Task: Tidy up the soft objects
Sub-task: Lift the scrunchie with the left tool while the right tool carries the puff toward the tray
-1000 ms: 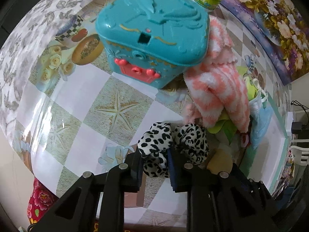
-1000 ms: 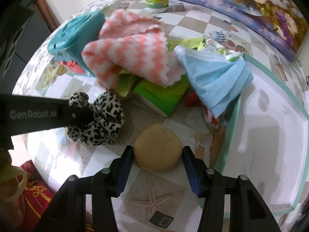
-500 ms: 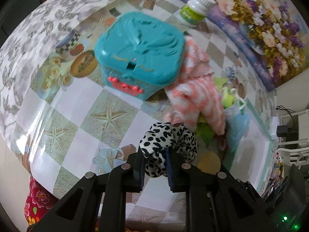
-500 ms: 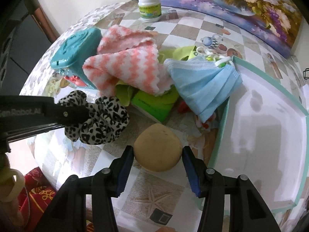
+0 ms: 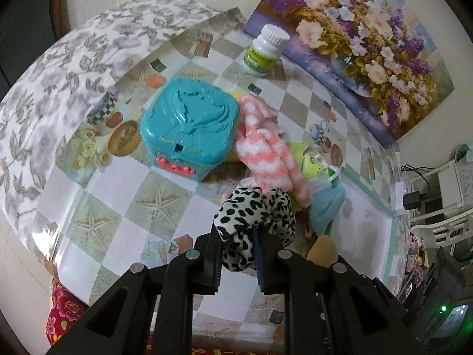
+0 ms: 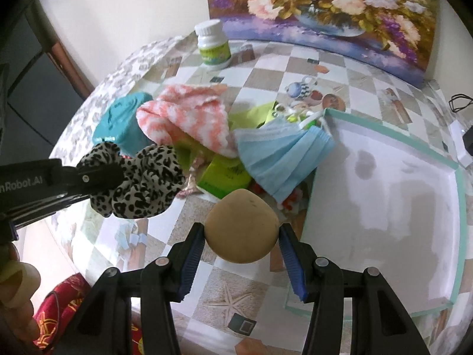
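My left gripper (image 5: 238, 236) is shut on a leopard-print scrunchie (image 5: 254, 219) and holds it above the table; it also shows in the right wrist view (image 6: 139, 183). My right gripper (image 6: 241, 233) is shut on a tan round sponge (image 6: 242, 224), lifted off the table. A pile lies behind: a pink-and-white fuzzy cloth (image 6: 189, 121), a blue face mask (image 6: 280, 159) and a green packet (image 6: 224, 174). A white tray with a teal rim (image 6: 384, 183) lies to the right.
A teal plastic box (image 5: 189, 130) stands left of the pile. A white pill bottle (image 5: 263, 50) stands at the back by a flower painting (image 5: 369, 38). The table's front edge (image 5: 68, 278) is close below the grippers.
Both grippers have risen and pulled back from the table. The scrunchie and the tan sponge have come up with them. The pile has not moved.
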A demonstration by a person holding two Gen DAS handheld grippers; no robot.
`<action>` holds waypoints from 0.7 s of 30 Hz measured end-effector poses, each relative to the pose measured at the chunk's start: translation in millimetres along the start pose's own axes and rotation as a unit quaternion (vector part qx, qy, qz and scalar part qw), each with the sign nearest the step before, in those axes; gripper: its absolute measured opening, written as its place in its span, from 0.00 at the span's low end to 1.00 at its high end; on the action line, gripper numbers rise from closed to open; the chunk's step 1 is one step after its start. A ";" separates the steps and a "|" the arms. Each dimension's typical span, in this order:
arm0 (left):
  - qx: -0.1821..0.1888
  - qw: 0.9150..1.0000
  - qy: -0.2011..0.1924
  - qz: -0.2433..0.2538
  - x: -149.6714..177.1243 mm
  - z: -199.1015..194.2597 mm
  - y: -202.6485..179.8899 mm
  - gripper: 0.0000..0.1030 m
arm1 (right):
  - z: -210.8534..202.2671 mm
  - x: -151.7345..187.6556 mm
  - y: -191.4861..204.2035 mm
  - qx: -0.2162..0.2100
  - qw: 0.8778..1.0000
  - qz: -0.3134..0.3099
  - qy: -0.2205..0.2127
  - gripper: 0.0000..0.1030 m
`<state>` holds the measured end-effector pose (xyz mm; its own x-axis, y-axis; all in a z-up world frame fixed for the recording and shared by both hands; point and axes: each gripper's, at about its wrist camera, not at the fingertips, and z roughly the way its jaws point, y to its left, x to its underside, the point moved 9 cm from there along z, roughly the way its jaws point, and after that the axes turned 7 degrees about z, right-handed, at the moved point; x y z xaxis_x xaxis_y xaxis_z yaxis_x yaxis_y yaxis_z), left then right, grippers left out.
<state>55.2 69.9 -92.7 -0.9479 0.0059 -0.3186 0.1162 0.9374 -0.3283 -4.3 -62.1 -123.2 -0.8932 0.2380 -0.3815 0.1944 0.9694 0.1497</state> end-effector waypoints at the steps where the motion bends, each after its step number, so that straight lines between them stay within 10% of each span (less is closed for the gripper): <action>1: -0.001 1.000 -0.002 -0.001 -0.2 -2.2 1.2 0.18 | -0.8 -1.3 -1.0 -0.001 1.000 0.001 -0.002 0.53; 21: -0.044 0.997 -0.032 -0.051 -8.5 -14.4 29.8 0.18 | -9.3 -8.2 -17.8 0.000 1.000 0.027 -0.016 0.53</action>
<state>62.4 102.8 -87.0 -0.9326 -0.1107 -0.3436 -0.0096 0.9591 -0.2828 -4.2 -81.8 -114.2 -0.8680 0.2913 -0.4021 0.2417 0.9553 0.1703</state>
